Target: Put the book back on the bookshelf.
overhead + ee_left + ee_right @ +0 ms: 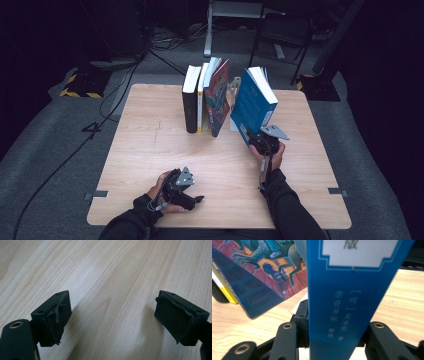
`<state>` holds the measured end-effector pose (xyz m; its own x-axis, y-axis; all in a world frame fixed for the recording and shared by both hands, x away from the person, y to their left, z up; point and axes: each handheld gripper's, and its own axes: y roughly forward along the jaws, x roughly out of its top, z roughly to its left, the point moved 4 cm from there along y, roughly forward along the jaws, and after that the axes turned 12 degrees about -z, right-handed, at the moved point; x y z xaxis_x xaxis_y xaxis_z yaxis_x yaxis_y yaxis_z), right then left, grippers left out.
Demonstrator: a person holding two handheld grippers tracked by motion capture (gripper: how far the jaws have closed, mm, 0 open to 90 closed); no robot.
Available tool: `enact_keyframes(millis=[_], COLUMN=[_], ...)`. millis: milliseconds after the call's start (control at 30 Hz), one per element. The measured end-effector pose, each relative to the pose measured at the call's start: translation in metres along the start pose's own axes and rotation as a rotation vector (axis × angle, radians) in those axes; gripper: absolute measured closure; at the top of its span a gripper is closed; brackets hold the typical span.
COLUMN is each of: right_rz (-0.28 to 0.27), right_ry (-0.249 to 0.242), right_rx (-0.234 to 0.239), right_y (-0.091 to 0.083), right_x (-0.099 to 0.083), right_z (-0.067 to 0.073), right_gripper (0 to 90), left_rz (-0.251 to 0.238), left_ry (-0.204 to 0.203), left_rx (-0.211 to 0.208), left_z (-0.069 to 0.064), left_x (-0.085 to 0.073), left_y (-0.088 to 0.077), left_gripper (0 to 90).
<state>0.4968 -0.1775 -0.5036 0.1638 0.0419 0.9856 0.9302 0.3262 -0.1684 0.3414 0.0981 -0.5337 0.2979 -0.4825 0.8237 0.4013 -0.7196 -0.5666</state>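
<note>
Gripping the blue book by its spine, the right tool holds it tilted beside the far row of books, likely to shelve it; the left tool rests wide open on the near tabletop.

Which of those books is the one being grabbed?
The blue book at the right end: the right hand-held gripper clamps its spine. The black book and the red-covered book stand untouched in the row.

Blue book's top and white label cut off, blurred, in the right gripper view.
</note>
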Motion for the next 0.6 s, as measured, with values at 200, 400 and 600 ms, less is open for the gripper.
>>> enact_keyframes(millis=[200, 400, 600], right_rz=[0.001, 0.013, 0.040], right_ry=[-0.014, -0.011, -0.015], right_rx=[-0.042, -0.073, -0.073], right_y=[0.008, 0.020, 0.030], right_x=[0.001, 0.004, 0.008], right_z=[0.008, 0.011, 0.008], right_gripper=[60.5, 60.5, 60.3], left_rz=[0.001, 0.000, 0.001], left_ry=[0.002, 0.001, 0.008], left_rx=[0.000, -0.002, -0.006], left_z=[0.000, 0.000, 0.001], left_x=[0.000, 0.000, 0.000], left_y=[0.000, 0.000, 0.000], left_gripper=[13.9, 13.9, 13.9])
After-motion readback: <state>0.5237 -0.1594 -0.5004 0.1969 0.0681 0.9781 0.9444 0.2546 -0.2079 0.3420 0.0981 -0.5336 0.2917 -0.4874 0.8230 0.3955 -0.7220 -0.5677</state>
